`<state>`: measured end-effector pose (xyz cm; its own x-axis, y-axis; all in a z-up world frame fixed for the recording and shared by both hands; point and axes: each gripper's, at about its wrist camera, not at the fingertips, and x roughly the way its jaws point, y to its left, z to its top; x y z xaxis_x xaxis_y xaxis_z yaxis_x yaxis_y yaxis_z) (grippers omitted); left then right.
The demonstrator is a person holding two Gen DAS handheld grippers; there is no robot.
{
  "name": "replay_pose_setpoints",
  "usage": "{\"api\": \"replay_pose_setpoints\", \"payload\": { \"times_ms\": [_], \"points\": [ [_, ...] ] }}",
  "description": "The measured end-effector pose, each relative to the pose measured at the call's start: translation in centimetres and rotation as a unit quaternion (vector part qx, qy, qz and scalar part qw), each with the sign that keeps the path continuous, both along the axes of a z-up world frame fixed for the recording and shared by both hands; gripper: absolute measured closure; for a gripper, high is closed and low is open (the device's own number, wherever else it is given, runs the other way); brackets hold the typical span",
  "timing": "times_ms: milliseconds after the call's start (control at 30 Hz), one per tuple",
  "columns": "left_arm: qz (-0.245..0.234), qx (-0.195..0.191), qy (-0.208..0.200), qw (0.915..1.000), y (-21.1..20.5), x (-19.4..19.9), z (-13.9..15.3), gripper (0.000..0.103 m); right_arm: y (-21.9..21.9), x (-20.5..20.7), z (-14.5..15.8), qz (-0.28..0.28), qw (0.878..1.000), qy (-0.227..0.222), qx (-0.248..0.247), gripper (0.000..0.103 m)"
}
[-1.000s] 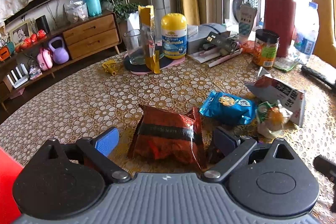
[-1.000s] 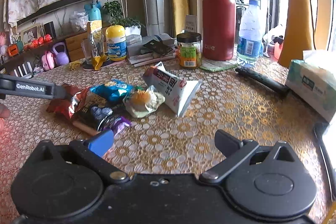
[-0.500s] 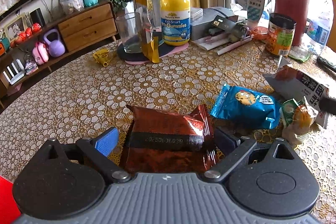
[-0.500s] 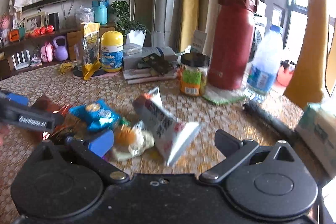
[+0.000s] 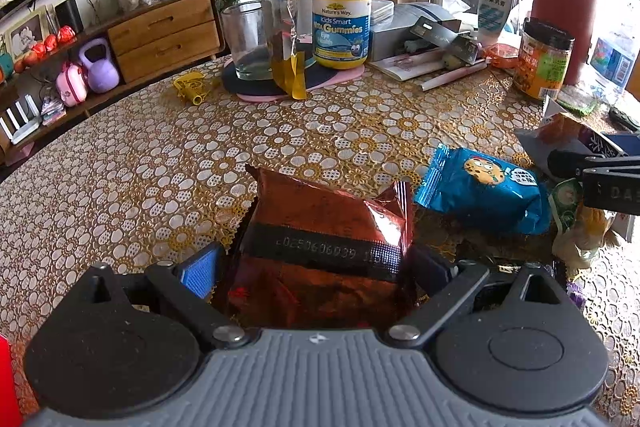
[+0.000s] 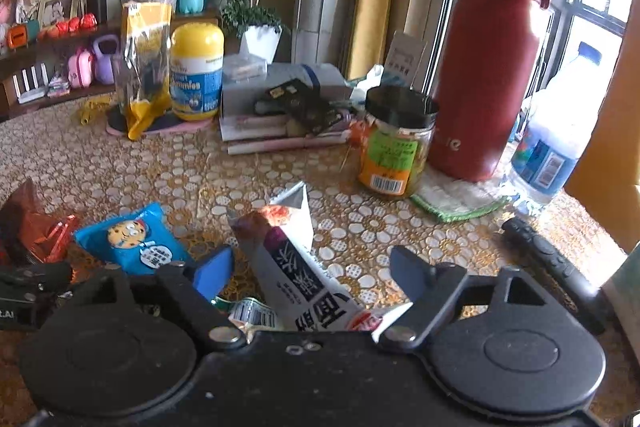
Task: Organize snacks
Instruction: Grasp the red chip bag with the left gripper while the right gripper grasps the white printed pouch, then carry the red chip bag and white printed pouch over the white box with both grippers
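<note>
The left gripper [image 5: 316,265] straddles the red snack bag [image 5: 320,247], jaws apart. The right gripper's [image 6: 310,269] jaws are closing around the white snack packet [image 6: 296,267] on the tabletop [image 6: 160,163].

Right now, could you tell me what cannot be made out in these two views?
- Left wrist view: the red-brown snack bag's near end, hidden by the left gripper.
- Right wrist view: the white carton's base, behind the closing right gripper.
- Right wrist view: the red-brown bag, cut off at the left edge.
</note>
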<state>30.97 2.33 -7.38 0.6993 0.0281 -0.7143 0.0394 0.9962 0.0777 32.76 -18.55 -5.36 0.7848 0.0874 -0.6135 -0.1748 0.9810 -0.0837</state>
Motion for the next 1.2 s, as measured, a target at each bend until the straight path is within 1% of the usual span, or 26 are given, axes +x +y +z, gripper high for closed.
{"api": "replay_pose_setpoints", "payload": {
  "times_ms": [33,100,133,200,267,400,533,667,833,933,1100,1200],
  "points": [
    [0.0,0.0,-0.001,1.0,0.0,0.0,0.0,0.005,0.0,0.1,-0.1,0.0,1.0,0.002,0.001,0.035],
    [-0.001,0.002,-0.004,1.0,0.0,-0.1,0.0,0.007,-0.1,0.3,-0.4,0.002,1.0,0.008,0.004,0.057],
    [-0.001,0.003,-0.005,1.0,0.0,-0.2,0.1,0.009,-0.1,0.3,-0.4,0.003,1.0,0.007,0.007,0.06],
    [0.0,0.003,-0.008,1.0,0.0,-0.2,0.2,0.022,-0.1,0.1,-0.4,0.002,1.0,0.005,0.005,0.079],
    [0.001,0.006,-0.008,0.9999,-0.2,-0.2,0.5,0.029,-0.3,-0.1,-0.3,0.0,1.0,0.001,0.016,0.082],
    [0.006,-0.002,-0.009,0.9999,-0.1,-0.7,0.9,0.034,-1.1,-0.7,0.0,-0.007,0.999,-0.005,0.035,0.084],
    [0.007,-0.005,-0.02,0.9998,-0.2,-1.9,2.0,0.035,-1.9,-1.8,0.5,-0.018,0.999,-0.011,0.046,0.084],
    [0.011,-0.011,-0.035,0.9992,-0.2,-3.9,3.8,0.035,-2.8,-3.7,1.3,-0.028,0.998,-0.018,0.058,0.084],
    [0.015,-0.023,-0.053,0.9982,-0.1,-7.9,6.3,0.035,-3.8,-7.1,2.1,-0.038,0.996,-0.025,0.077,0.084],
    [0.011,-0.044,-0.065,0.9968,0.3,-10.9,7.5,0.035,-4.3,-9.5,2.4,-0.045,0.994,-0.023,0.094,0.084],
    [0.015,-0.058,-0.078,0.9952,0.9,-15.6,8.7,0.035,-4.6,-13.4,2.4,-0.053,0.991,-0.014,0.122,0.084],
    [0.016,-0.064,-0.083,0.9944,1.1,-17.9,9.1,0.035,-4.0,-15.6,2.5,-0.045,0.991,-0.01,0.128,0.084]
  ]
}}
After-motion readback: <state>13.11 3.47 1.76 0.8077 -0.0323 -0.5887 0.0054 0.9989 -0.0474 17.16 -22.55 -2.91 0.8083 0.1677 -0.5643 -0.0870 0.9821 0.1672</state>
